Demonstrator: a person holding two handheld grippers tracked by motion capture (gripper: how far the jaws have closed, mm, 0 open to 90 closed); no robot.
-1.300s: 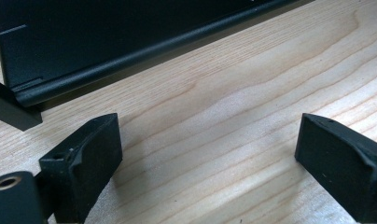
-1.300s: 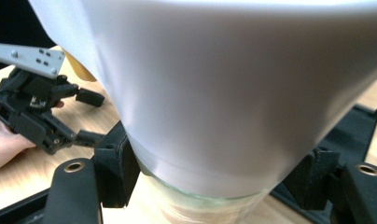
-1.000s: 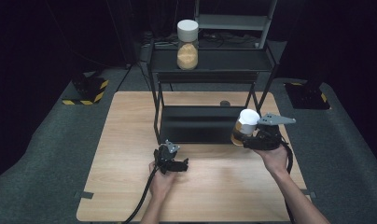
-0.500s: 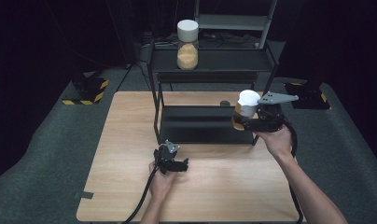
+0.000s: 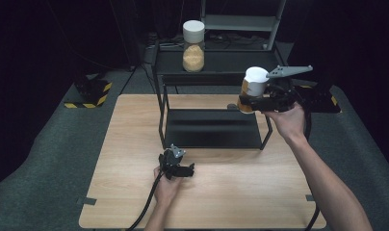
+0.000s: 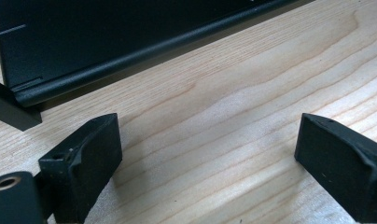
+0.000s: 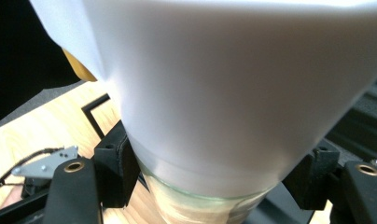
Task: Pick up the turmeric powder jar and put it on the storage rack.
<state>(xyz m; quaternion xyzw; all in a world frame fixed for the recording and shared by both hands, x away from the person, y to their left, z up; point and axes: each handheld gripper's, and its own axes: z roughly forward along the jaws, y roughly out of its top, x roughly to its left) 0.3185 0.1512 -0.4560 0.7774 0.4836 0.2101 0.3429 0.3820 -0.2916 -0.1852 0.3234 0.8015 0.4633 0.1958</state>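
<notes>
Jar w/ white lid, gripped by right claw, held in air at rack right end.
Contents prob. orange granules. Left claw jaws apart, empty, low over bench; 2nd jar on rack top.

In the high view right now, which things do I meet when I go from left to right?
Yellow-and-black striped block → left hand-held gripper → jar on the rack's top shelf → jar held by the right hand-held gripper.
</notes>
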